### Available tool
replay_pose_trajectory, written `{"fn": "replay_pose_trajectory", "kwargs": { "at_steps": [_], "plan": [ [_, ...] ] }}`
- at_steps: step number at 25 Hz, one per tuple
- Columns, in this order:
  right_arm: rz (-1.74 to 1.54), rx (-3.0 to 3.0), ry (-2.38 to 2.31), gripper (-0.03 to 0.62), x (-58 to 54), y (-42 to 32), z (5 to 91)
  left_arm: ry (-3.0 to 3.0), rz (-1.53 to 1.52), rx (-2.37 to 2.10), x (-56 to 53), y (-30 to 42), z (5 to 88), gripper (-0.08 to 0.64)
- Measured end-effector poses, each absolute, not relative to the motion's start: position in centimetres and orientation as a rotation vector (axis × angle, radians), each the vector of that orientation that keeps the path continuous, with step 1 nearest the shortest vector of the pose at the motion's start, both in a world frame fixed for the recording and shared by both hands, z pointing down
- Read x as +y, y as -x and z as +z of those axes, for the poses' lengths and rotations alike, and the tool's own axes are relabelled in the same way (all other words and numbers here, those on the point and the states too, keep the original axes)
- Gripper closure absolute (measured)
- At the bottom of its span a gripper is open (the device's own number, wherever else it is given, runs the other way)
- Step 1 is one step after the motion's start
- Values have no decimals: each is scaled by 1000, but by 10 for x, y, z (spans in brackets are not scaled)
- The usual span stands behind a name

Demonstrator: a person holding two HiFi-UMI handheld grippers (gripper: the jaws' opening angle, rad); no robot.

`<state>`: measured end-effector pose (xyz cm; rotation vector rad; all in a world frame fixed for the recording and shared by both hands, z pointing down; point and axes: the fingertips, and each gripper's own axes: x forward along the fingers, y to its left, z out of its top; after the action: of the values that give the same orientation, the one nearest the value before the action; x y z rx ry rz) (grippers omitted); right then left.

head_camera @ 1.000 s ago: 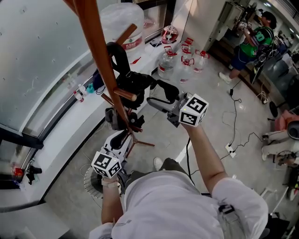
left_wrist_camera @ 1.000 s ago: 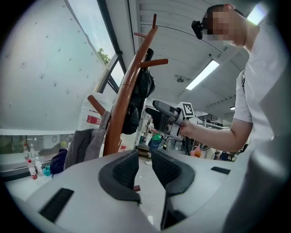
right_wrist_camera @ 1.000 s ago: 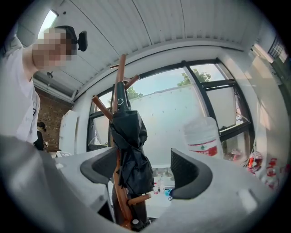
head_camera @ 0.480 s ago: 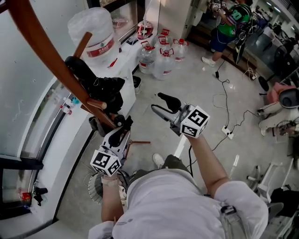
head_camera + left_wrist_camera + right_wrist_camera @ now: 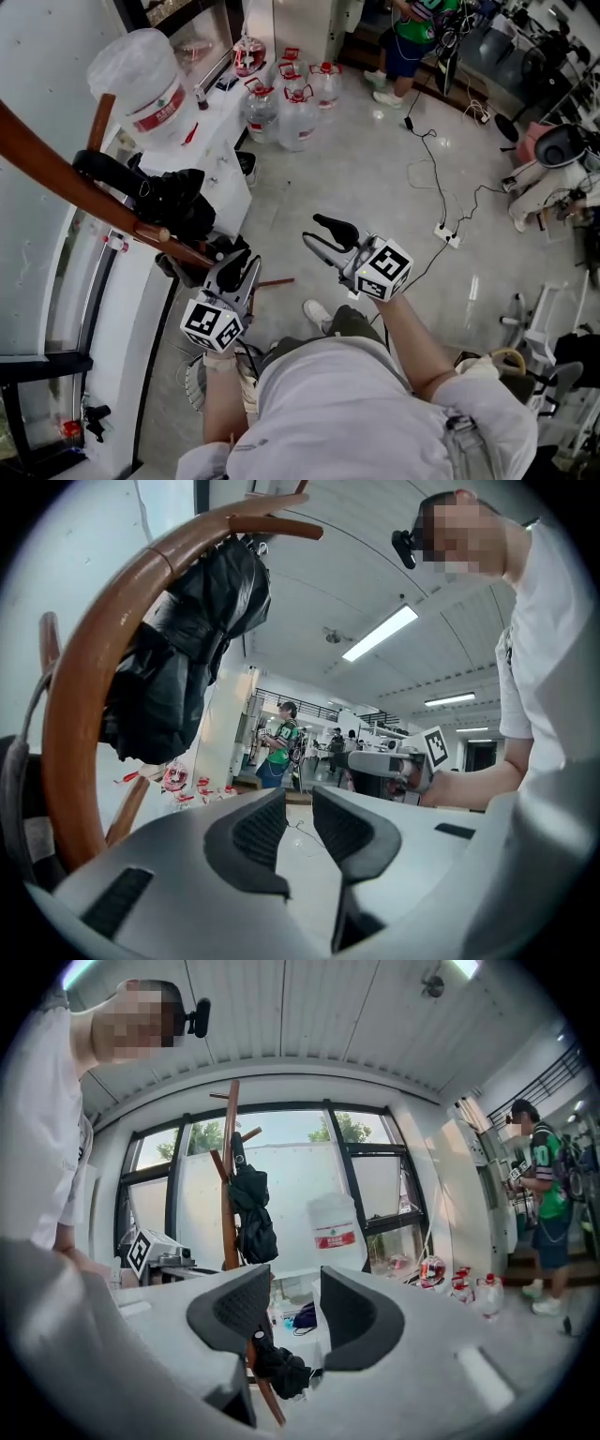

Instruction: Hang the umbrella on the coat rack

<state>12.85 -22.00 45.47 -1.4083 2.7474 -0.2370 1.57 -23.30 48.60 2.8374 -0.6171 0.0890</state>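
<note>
— Where was the umbrella?

— The black umbrella [image 5: 164, 197] hung bunched on the brown wooden coat rack [image 5: 52, 169], slumped against the pole beneath one of its pegs. Neither of my tools touched it.

— How did it lie relative to your jaws?

— In the head view it sat up and to the left of my left gripper [image 5: 236, 269], near but apart. In the left gripper view it loomed high on the left, above the jaws, with the rack's pole curving down beside them. My right gripper [image 5: 328, 234] was further right, well apart from it. In the right gripper view the umbrella showed small and far off beyond the jaws, just above the left pad.

— And the jaws themselves?

— Both pairs were clenched, with nothing between the pads. Only a narrow slit showed between them, with the room beyond.

— What lay around?

— A big water jug [image 5: 141, 84] stood on the white counter [image 5: 220, 159] behind the rack. Clear bottles [image 5: 281, 94] were clustered on the floor [image 5: 375, 169] past it, and a person in a green top [image 5: 417, 23] stood at the far end.
</note>
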Motion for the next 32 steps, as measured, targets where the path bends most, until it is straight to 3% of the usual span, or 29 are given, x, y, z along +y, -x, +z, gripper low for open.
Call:
{"fn": "replay_pose_trajectory", "kwargs": {
  "at_steps": [15,32],
  "plan": [
    [-222,2732,1677,422,-184,-136,501,-2884,174,-456,-222,-50,498,488],
    [-257,2710,1611,422,-184,-141,500,-2881,178,-480,-215,-51,494,486]
  ]
}}
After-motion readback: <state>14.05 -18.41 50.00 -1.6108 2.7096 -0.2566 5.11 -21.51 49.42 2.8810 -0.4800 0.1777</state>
